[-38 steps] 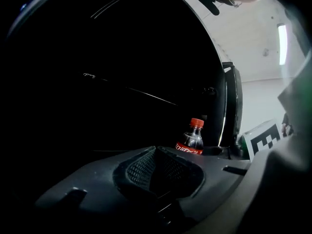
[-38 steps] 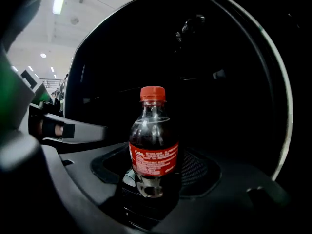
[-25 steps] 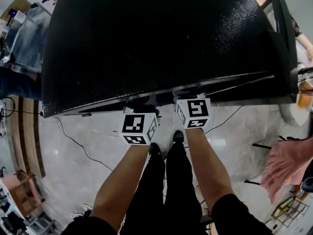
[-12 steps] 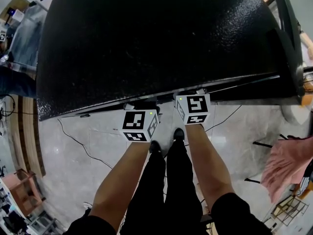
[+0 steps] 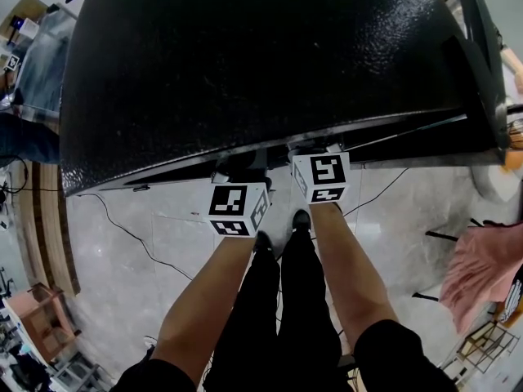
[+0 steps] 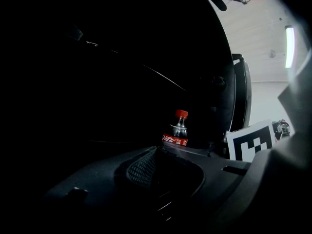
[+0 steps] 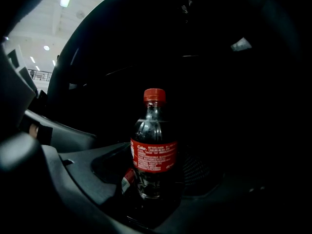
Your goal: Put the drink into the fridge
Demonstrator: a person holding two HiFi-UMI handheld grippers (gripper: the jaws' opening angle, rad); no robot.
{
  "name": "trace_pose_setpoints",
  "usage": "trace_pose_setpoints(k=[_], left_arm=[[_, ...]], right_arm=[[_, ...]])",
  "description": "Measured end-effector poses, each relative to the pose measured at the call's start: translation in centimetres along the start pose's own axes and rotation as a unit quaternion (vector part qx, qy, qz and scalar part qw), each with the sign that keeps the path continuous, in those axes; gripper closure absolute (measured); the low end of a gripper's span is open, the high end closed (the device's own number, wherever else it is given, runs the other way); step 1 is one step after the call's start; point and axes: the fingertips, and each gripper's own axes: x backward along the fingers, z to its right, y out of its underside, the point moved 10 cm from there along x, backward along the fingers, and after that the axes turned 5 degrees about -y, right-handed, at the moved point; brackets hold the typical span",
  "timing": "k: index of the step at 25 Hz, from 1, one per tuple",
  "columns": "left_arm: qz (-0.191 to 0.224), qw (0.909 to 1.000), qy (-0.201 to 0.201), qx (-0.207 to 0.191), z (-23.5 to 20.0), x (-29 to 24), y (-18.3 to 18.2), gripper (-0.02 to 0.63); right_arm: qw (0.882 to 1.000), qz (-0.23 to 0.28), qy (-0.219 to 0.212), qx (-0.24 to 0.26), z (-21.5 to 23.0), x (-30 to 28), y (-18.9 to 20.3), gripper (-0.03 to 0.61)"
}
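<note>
Right gripper view: bottle clamped upright in right gripper, before the fridge.
Left gripper is held parted and empty (door seemingly open); bottle should be kept upright and set down before release.

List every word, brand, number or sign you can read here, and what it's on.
"Coke": red label of the bottle, right gripper view.
Fine print under it: too small to read.
Label's white script, left gripper view: too small.
Marker cubes: patterns only, no text.
</note>
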Motion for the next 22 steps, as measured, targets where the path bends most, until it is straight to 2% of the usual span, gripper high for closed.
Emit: trace_pose_setpoints(k=[7, 11, 14, 17, 20, 22], left_arm=[[-0.003, 1.0000, -0.004, 0.001, 0.4, 1.0, 0.7, 0.598], [0.001, 1.0000, 0.002, 0.002, 1.2, 2.1, -0.2, 0.598], [0.010, 0.9999, 0.007, 0.003, 2.4, 4.0, -1.4, 0.598], [0.018, 0.9997, 0.011, 0.011, 3.7, 6.4, -3.0, 0.598], [0.031, 0.9992, 0.021, 0.013, 4.4, 9.0, -5.1, 0.598], [0.024, 0.9991, 0.030, 0.016, 4.9, 11.6, -6.1, 0.599]], right_arm=[[1.000, 0.000, 0.022, -0.011, -0.4, 2.6, 0.1, 0.273], [0.999, -0.009, 0.033, -0.017, -1.4, 5.6, -0.4, 0.284], [0.999, -0.005, 0.036, -0.013, -2.9, 8.3, -2.0, 0.406], [1.000, -0.003, 0.030, -0.002, -4.2, 11.4, -4.6, 0.417], [0.999, 0.001, 0.038, -0.013, -5.3, 14.1, -7.7, 0.495], [0.999, -0.009, 0.030, -0.011, -7.4, 16.3, -9.6, 0.520]])
